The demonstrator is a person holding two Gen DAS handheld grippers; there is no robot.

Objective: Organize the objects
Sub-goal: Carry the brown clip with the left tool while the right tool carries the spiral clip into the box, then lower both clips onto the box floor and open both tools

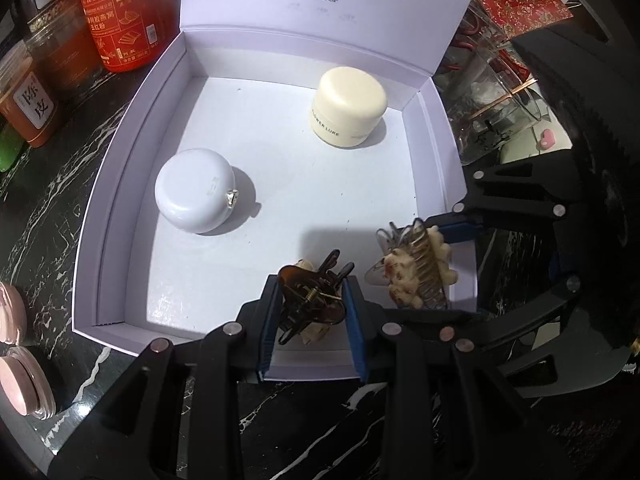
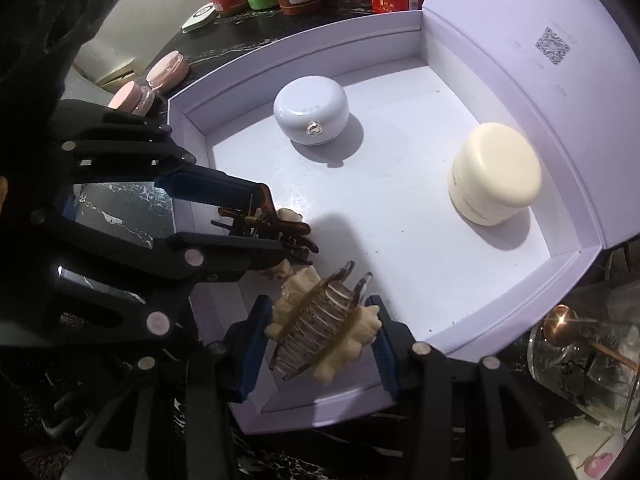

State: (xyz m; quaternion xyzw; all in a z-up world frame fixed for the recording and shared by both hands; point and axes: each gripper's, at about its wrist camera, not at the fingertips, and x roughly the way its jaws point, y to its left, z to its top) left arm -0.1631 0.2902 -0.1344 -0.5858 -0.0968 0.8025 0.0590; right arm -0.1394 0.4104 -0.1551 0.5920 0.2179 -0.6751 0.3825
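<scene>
Over the near edge of an open white cardboard box point(image 1: 120, 184), two black grippers with blue pads point steeply down. Left gripper point(image 1: 312, 308) clamps a glossy brown claw clip point(image 1: 316, 300) with a metal spring. Right gripper point(image 2: 320, 344) clamps a clear toothed clip point(image 2: 320, 328) edged with lumpy cream flowers. On the smooth box floor stand a rounded pale case point(image 1: 196, 196) with a metal clasp and a matte cream cylindrical jar point(image 1: 348, 108), well apart. Black veined marble point(image 1: 40, 208) lies around.
</scene>
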